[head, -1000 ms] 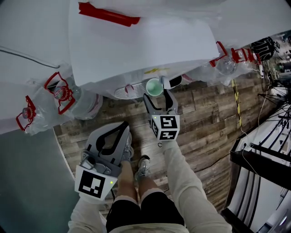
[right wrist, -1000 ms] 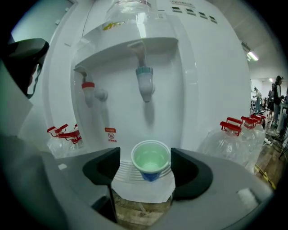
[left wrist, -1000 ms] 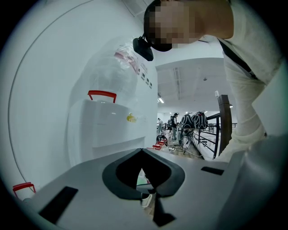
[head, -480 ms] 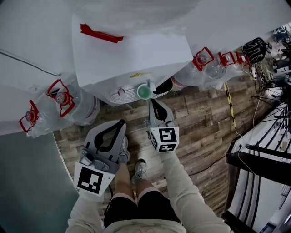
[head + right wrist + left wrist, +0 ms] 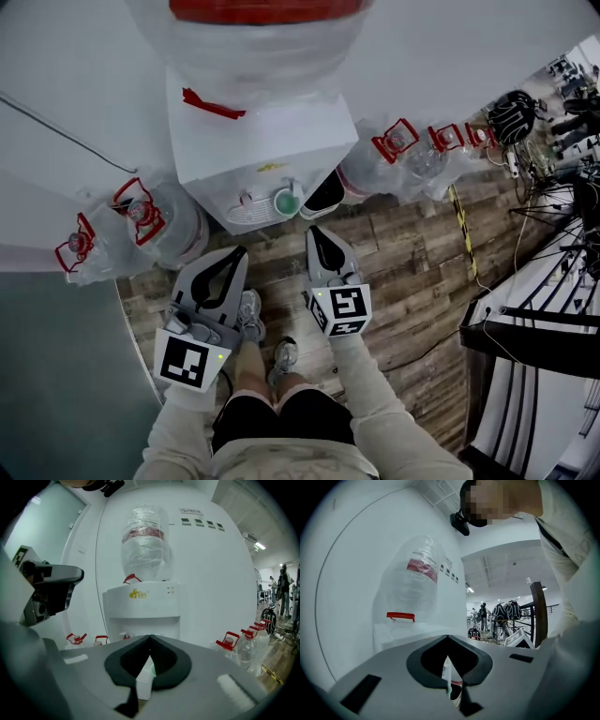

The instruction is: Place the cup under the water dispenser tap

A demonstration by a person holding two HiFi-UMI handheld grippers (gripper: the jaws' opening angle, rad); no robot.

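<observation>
The right gripper [image 5: 316, 232], a second ago spread open with the cup [image 5: 284, 202] at its tips against the water dispenser [image 5: 262, 141], has closed tip to tip and drawn back from the dispenser's front. The cup now stands alone at the dispenser's front, clear of the jaws. The bottle [image 5: 258, 42] on top of the dispenser has come into the head view.
</observation>
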